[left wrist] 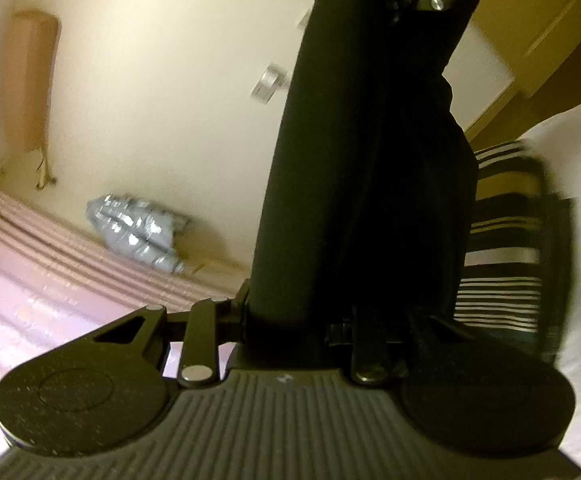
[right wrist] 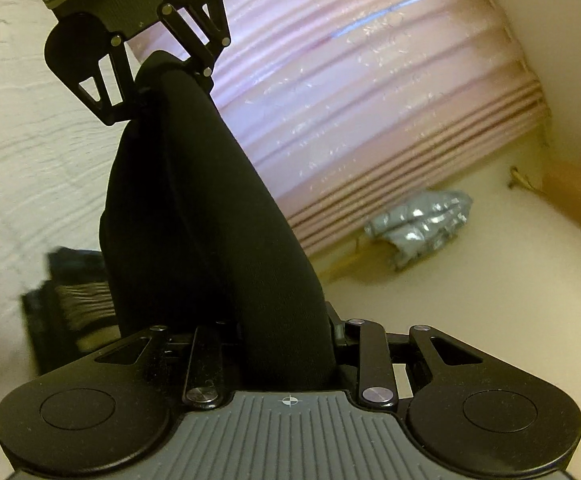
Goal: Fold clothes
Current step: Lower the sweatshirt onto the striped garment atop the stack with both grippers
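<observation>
— Anything around the black garment (left wrist: 354, 168)?

— Plenty. Off to one side, a stack of folded striped clothes (left wrist: 502, 264) on a white bedspread (right wrist: 26, 140). Behind, pink pleated fabric (right wrist: 370, 92), and a silver crumpled bundle (right wrist: 418, 228) right at its edge, against a cream wall (left wrist: 162, 92). Also a pink padded board (left wrist: 30, 80) leaning on thin legs, a pale wall switch (left wrist: 268, 82), and a wooden cabinet (left wrist: 530, 20) in the far corner.

— Blocking anything?

— Mostly the garment itself. Fills the middle of both views, hides part of the striped stack, covers both sets of fingertips.

— And where exactly?

— Up in the air, pulled long between the left gripper (left wrist: 310, 320) and the right gripper (right wrist: 290, 360), well clear of the bedspread.

— Jaws?

— Drawn in narrow on both sides, each clamped on one end of the black cloth. Nothing else pinched.

— Texture?

— Matte, smooth, soft-looking knit, bunched into a thick rounded band with long creases. Bedspread bumpy and quilted. Pink fabric ridged in even pleats, flecked with shiny threads. Bundle glossy, foil-like, wrinkled. Stripes black and white, blurred at the edges.
</observation>
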`<state>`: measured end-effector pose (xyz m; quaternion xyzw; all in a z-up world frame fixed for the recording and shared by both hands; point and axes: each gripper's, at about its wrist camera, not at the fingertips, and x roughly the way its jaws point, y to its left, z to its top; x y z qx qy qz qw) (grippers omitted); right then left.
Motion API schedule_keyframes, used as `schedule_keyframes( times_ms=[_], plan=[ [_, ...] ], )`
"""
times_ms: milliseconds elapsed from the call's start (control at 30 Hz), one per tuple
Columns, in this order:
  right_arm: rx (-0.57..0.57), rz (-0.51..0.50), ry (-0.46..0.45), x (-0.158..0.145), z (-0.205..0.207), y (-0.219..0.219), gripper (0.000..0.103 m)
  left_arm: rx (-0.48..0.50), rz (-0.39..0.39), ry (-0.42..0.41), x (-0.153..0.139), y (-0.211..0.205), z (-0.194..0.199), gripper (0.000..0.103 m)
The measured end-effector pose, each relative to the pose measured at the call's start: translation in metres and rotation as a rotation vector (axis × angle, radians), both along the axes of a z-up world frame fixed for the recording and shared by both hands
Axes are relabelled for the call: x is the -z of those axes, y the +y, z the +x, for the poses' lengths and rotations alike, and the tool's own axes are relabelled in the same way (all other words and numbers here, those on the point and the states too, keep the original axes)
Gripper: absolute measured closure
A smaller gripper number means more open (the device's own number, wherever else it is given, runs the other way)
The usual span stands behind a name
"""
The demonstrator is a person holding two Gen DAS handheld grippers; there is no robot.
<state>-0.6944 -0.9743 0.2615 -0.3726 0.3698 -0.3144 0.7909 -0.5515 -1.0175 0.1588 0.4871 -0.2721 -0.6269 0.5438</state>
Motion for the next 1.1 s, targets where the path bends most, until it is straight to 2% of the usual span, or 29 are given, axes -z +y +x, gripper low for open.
schedule_keyframes(
  times_ms=[100, 167, 267, 367, 467, 567, 700, 833, 967, 1033, 1100],
  plan=[
    [-0.037, -0.049, 0.023, 0.006, 0.005, -0.066, 0.073, -0.063, -0.046, -0.023, 0.009, -0.059, -0.004, 0.075],
    [-0.054, -0.092, 0.018, 0.027, 0.005, -0.093, 0.073, -0.090, -0.085, -0.038, 0.029, -0.079, -0.008, 0.075],
    [-0.075, -0.139, 0.004, 0.066, 0.006, -0.126, 0.073, -0.113, -0.063, -0.025, 0.096, -0.083, -0.011, 0.074],
    [-0.088, -0.035, 0.056, 0.149, 0.013, -0.129, 0.073, -0.111, 0.093, -0.008, 0.182, -0.079, -0.017, 0.074],
    [-0.099, 0.081, 0.151, 0.216, 0.007, -0.125, 0.073, -0.092, 0.218, -0.016, 0.247, -0.067, -0.026, 0.073],
    [-0.098, 0.109, 0.201, 0.252, -0.001, -0.116, 0.072, -0.100, 0.168, -0.030, 0.259, -0.060, -0.028, 0.070],
    [-0.072, 0.108, 0.185, 0.248, -0.010, -0.117, 0.067, -0.103, 0.176, -0.004, 0.240, -0.055, -0.021, 0.059],
    [-0.059, 0.074, 0.219, 0.249, -0.004, -0.108, 0.064, -0.084, 0.165, -0.032, 0.234, -0.026, -0.012, 0.058],
    [-0.045, 0.079, 0.221, 0.264, 0.004, -0.105, 0.064, -0.090, 0.179, -0.033, 0.232, -0.025, -0.003, 0.072],
    [-0.035, 0.100, 0.207, 0.264, 0.009, -0.119, 0.064, -0.114, 0.169, -0.018, 0.226, -0.028, -0.001, 0.074],
    [-0.020, 0.098, 0.195, 0.259, 0.013, -0.125, 0.064, -0.124, 0.126, -0.026, 0.212, -0.014, -0.003, 0.074]
  ],
)
